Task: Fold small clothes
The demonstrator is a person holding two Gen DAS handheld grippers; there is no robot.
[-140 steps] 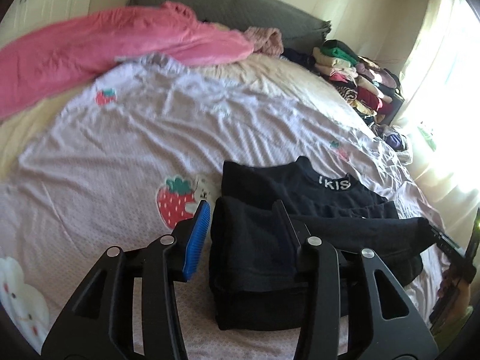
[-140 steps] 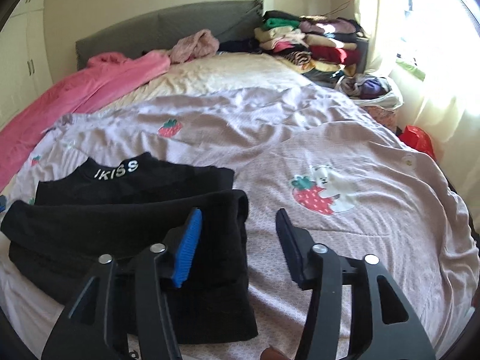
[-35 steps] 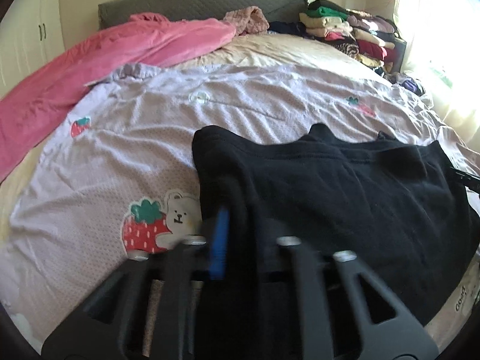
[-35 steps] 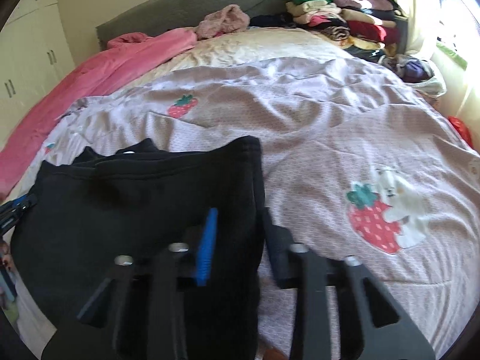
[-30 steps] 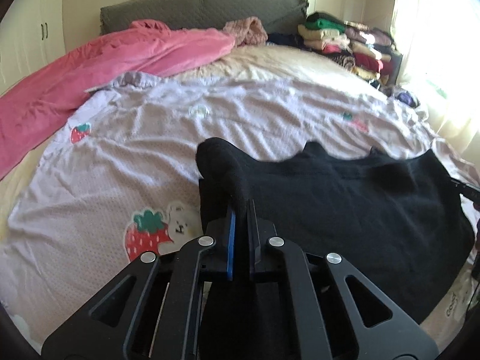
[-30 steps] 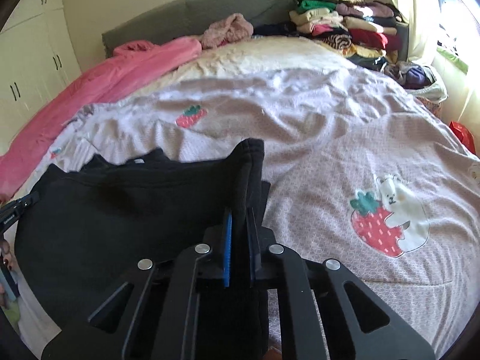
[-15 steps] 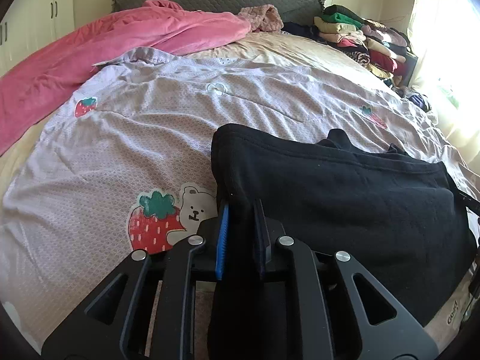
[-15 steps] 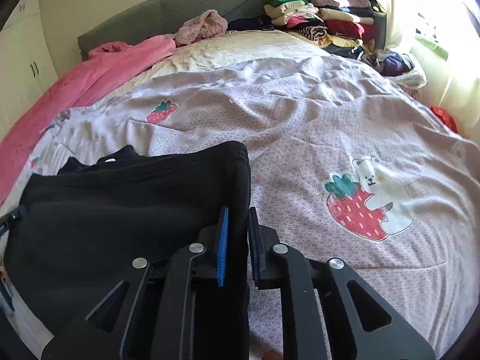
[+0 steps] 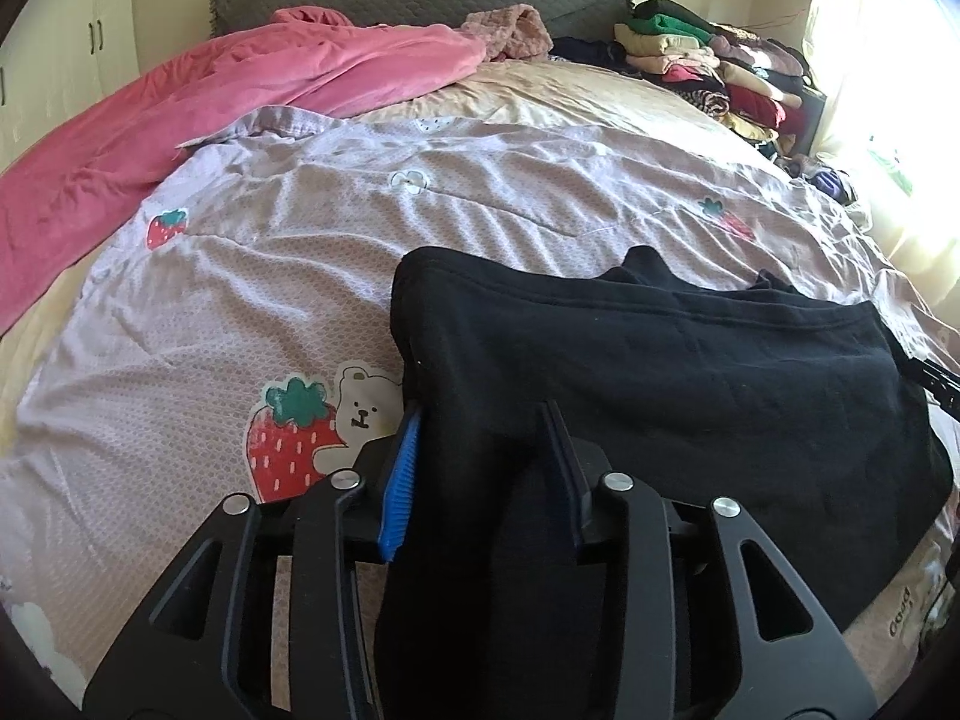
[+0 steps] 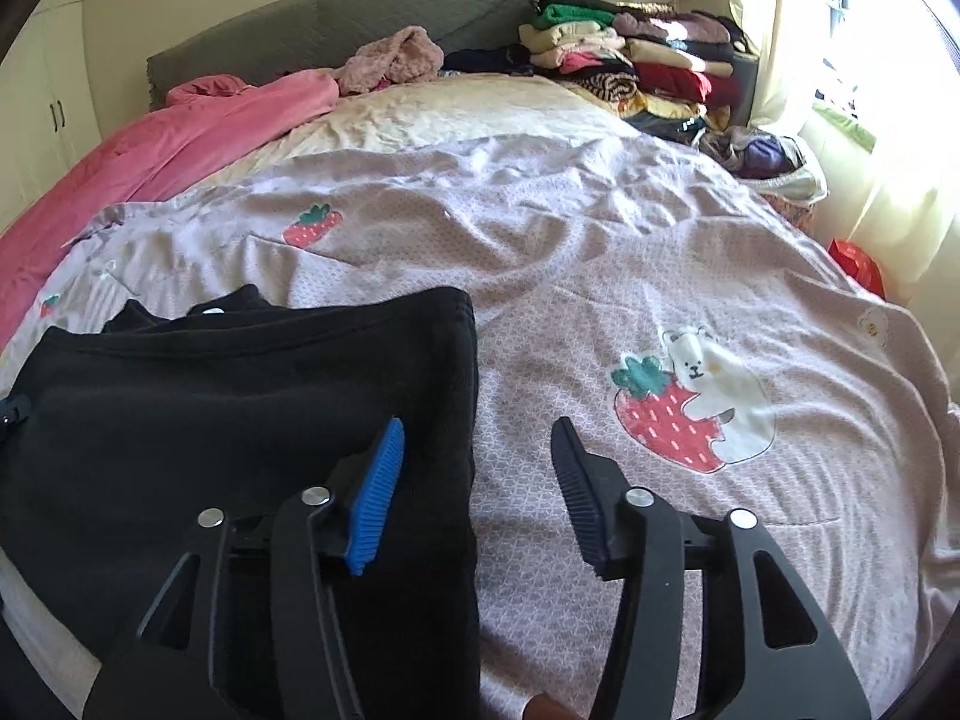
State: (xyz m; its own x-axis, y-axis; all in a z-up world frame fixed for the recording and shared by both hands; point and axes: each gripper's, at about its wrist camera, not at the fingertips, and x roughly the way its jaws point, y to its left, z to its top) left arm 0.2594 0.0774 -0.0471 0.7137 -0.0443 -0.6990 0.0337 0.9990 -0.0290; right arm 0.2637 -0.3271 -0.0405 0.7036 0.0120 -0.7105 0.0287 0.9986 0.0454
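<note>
Beside both just-opening tongs, left (image 9: 483, 471) and right (image 10: 477, 492), black garment (image 10: 240, 396) released; strawberry-bear quilt (image 10: 690, 276) beneath.

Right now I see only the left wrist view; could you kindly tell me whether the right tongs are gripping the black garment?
Observer: No. The right tongs have just been opening. The black garment has its side edge between the pads, but neither pad presses it.
Operator: Thank you. What lies just past that edge?
Observer: Bare bedspread, then a strawberry-and-bear patch.
Operator: Is there anything by the window side?
Observer: A red item sits beside the bed, below the curtain.
</note>
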